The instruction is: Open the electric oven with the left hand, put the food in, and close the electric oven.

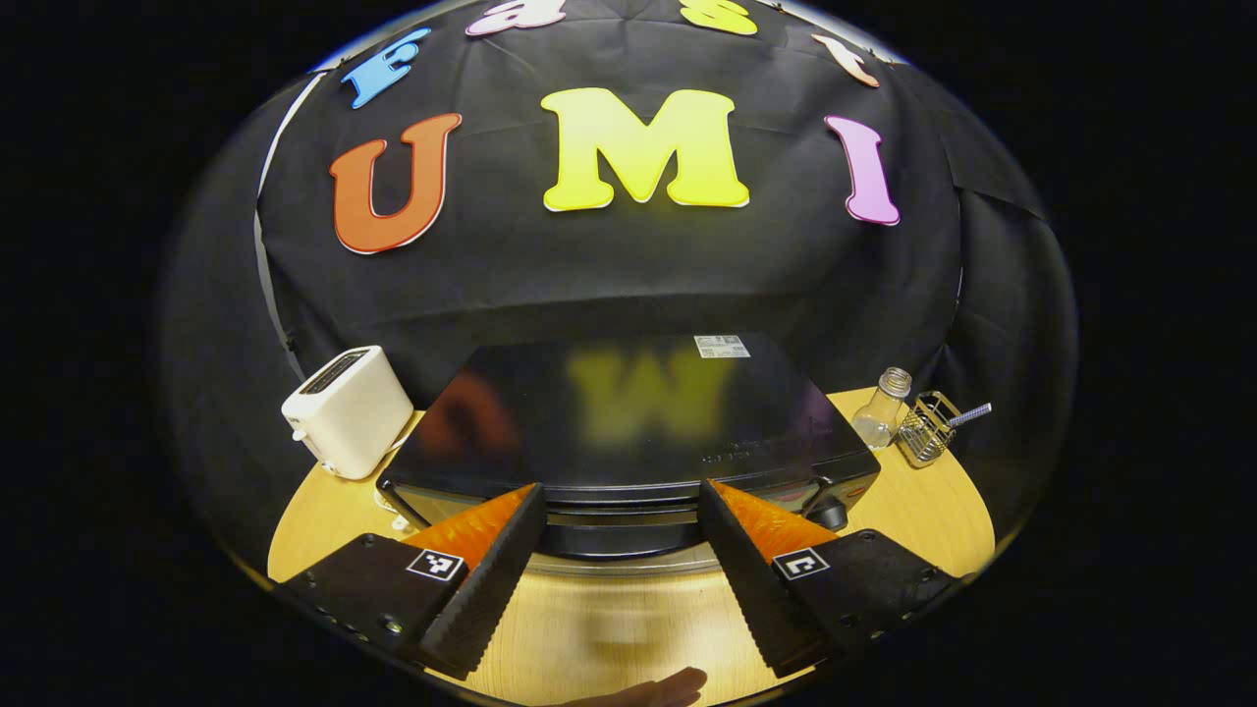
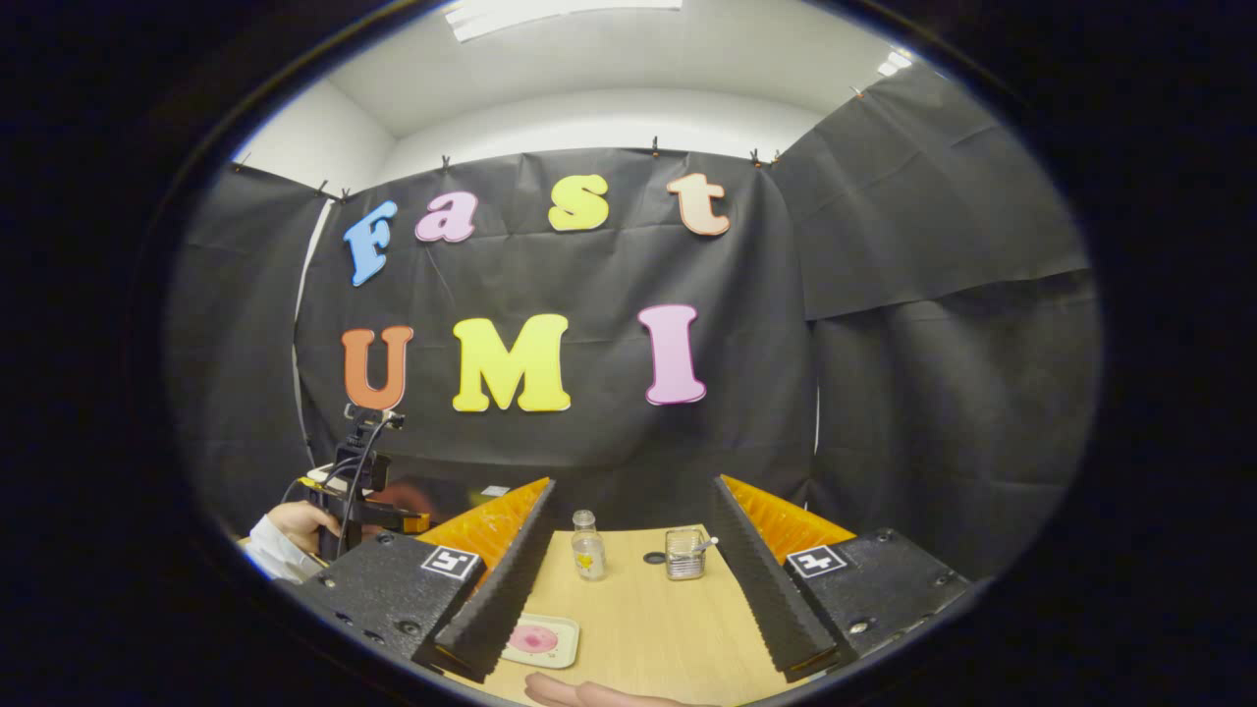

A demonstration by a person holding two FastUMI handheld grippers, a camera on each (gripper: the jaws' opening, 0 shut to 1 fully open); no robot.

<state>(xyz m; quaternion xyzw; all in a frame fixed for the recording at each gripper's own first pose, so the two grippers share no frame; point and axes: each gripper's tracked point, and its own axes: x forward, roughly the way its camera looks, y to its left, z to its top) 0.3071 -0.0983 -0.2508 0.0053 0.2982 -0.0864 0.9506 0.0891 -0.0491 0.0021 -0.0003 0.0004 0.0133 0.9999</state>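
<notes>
Black and glossy, the oven (image 1: 628, 422) sat shut on the bench (image 1: 923, 511) before the wide, empty left claw (image 1: 621, 535), while the right claw (image 2: 628, 550) gaped empty above a plate of food (image 2: 542, 640).

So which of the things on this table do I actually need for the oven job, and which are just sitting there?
Needed:
- electric oven, door closed
- food on the small tray
- left tongs, open in front of the oven
- right tongs, open

Just lying about:
- white toaster
- glass bottle
- wire holder
</notes>
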